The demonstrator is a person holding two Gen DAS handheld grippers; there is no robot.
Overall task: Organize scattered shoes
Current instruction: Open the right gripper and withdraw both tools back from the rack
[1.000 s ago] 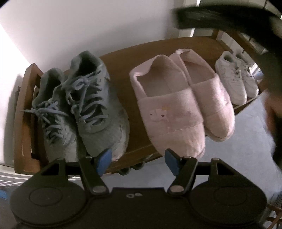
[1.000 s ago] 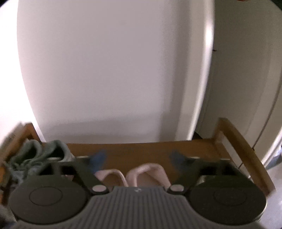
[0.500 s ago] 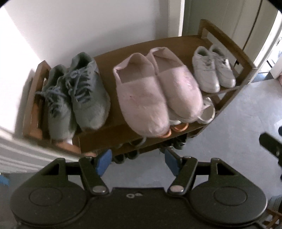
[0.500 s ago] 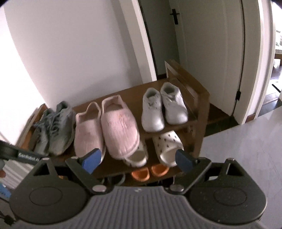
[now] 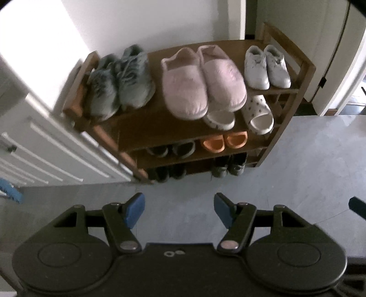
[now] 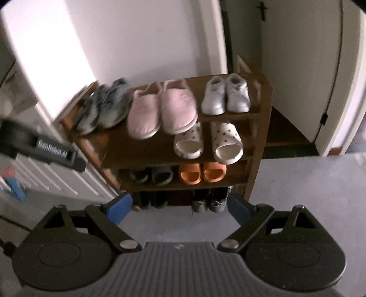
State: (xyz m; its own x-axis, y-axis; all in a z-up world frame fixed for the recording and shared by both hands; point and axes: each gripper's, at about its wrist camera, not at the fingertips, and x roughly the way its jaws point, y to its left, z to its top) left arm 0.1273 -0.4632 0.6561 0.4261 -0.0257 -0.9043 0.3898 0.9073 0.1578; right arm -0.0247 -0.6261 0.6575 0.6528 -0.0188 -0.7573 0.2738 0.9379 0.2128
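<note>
Grey floor is running open and bare between both grippers and a wooden shoe rack that is standing against a white wall, with a doorway at its right end and white panelled cabinetry at its left. Top tier is carrying three pairs side by side, toes facing out: grey lace-up sneakers sitting at the left end beside the side rail, pink slippers sitting mid-shelf with toes overhanging the front edge, white sneakers sitting at the right end just inside the rail. White patterned slides are resting on the next tier down, right side, partly tucked under the slipper toes. Orange slides are sitting below those, with dark slippers to their left on the same tier. Dark shoes are filling the bottom tier, detail too dim to read. Left half of the second tier is showing bare wood. Left gripper is hovering over floor, well apart from the rack front, blue pads spread wide with nothing between them. Right gripper is hanging nearer the rack's base, pads spread wider, likewise holding nothing; the bottom-tier shoe toes are showing between its fingers in the right wrist view. Left gripper body is cutting into that view's left edge, blurred.
</note>
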